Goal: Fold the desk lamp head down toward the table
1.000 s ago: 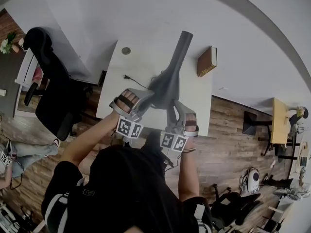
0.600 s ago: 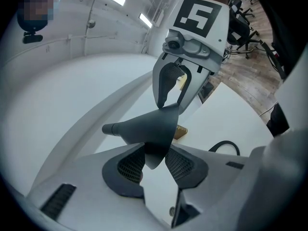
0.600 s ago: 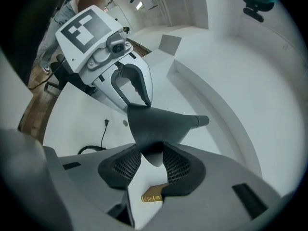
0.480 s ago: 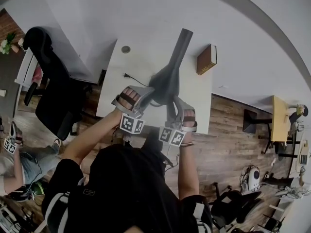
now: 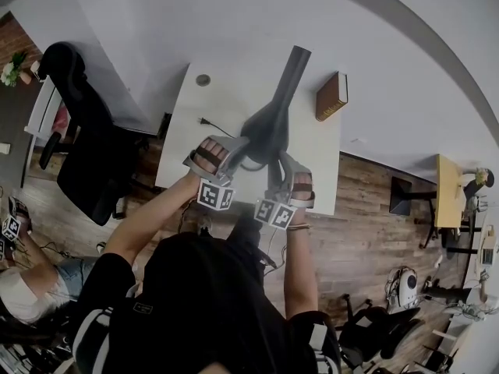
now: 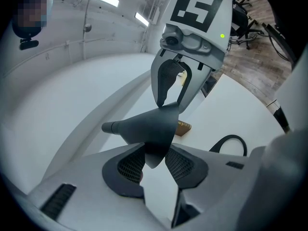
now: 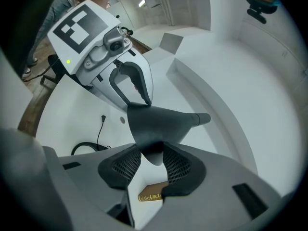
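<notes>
Head view: your left gripper (image 5: 240,146) and right gripper (image 5: 277,168) have edged toward 12 o'clock, with the dark grey cone-shaped lamp head (image 5: 269,123) over the white tabletop (image 5: 210,104). Left gripper view: fingers (image 6: 130,165) clamped on its rim. Right gripper view: likewise clamped. The fold looks barely begun.

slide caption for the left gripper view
Two-handed grip: left gripper and right gripper clamp the lamp head from opposite sides.

Book (image 6: 183,127) — pt. behind lamp head (image 6: 144,126)
</notes>
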A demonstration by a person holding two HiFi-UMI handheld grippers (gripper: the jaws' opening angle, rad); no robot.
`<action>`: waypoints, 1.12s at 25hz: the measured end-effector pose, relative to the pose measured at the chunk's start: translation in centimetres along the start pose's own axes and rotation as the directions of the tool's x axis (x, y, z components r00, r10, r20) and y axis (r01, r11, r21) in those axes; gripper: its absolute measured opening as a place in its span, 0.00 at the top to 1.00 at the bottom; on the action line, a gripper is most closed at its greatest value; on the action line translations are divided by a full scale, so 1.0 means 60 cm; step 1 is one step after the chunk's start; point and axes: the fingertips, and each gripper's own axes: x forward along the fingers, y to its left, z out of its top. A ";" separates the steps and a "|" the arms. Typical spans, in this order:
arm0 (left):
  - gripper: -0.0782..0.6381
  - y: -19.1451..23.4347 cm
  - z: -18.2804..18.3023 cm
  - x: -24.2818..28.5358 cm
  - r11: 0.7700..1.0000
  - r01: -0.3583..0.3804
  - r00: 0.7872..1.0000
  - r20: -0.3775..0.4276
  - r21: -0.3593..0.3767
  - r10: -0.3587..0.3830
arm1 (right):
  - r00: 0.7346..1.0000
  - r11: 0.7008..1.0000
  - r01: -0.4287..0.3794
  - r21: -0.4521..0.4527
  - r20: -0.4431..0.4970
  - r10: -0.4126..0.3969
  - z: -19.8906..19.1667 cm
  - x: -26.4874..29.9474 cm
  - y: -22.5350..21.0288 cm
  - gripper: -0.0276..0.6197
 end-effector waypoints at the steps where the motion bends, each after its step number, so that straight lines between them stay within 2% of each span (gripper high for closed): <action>1: 0.69 -0.001 0.000 0.001 1.000 -0.006 1.000 -0.002 0.002 0.006 | 1.000 1.000 0.002 -0.003 0.002 -0.002 -0.001 0.001 0.001 0.72; 28: 0.68 -0.035 -0.031 0.036 0.996 -0.063 0.997 -0.030 0.065 0.065 | 1.000 0.999 0.014 -0.044 -0.015 -0.015 -0.027 0.039 0.027 0.69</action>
